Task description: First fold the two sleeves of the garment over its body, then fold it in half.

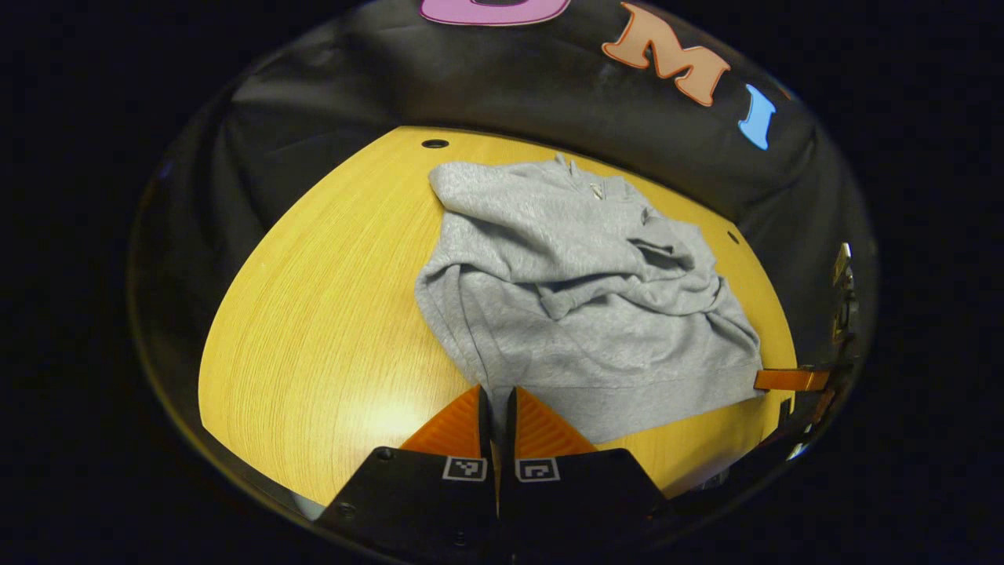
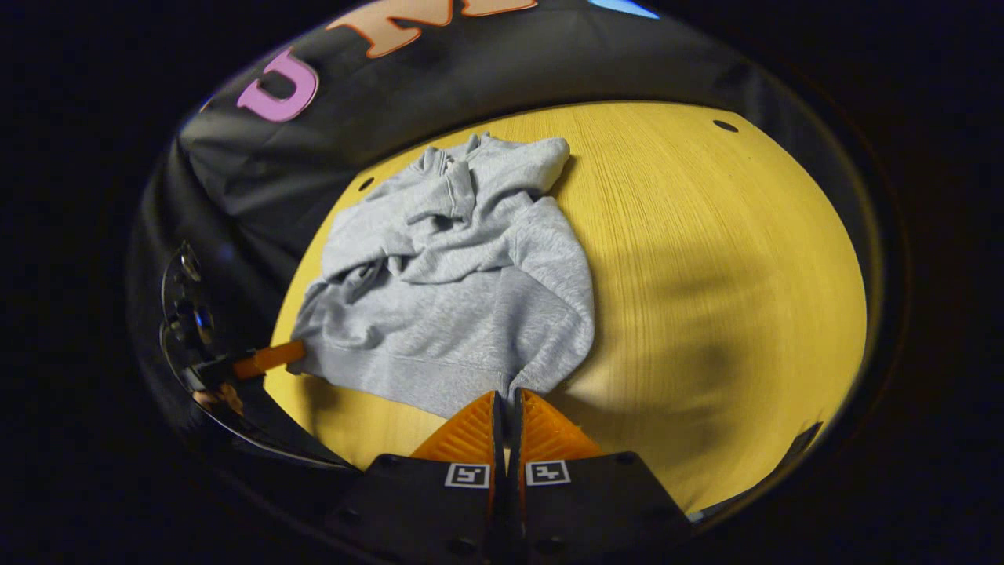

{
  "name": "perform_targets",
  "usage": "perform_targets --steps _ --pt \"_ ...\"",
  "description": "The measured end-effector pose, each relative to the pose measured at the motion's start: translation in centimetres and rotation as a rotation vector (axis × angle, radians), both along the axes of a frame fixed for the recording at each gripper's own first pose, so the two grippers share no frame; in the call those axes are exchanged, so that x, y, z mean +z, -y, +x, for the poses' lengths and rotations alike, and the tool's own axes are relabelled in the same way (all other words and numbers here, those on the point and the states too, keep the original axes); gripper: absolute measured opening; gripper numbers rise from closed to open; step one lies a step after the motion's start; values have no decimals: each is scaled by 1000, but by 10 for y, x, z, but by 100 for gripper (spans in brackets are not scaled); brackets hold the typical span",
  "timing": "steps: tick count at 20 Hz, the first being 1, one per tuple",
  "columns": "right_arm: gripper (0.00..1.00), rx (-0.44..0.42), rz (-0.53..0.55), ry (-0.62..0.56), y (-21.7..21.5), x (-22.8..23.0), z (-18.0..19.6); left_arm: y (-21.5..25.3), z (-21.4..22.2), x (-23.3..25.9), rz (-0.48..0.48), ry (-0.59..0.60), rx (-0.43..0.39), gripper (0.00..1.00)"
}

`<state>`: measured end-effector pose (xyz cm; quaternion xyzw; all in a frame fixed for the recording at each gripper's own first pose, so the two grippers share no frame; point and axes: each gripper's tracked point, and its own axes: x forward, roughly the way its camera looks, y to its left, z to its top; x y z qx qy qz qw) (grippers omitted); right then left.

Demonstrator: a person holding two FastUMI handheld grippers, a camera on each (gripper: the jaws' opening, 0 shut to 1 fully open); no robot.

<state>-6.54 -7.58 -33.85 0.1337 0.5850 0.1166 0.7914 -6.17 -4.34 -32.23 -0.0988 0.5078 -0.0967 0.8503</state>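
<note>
Left gripper (image 1: 497,396) at the near hem corner of the grey sweatshirt (image 1: 580,290), jaws nearly closed, seemingly pinching the hem edge. Right gripper (image 2: 507,400) likewise at the sweatshirt's (image 2: 455,290) other near hem corner, jaws nearly closed on fabric. Beyond the hem, both sleeves folded across the body. Farther still, collar toward the far edge of the yellow wooden table (image 1: 329,314).

bright overhead light, glare on the table (image 1: 329,329); soft shadow in right gripper view; fisheye-bent edges; sharp focus.
</note>
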Motion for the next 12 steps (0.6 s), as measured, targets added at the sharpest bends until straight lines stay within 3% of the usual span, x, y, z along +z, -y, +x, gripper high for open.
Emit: perform_targets --steps 7,12 --pt "3 -171 253 22 -23 52 52 8 30 33 -42 43 -1 0" --pt "2 -256 370 68 -34 79 100 9 73 56 -93 85 30 0"
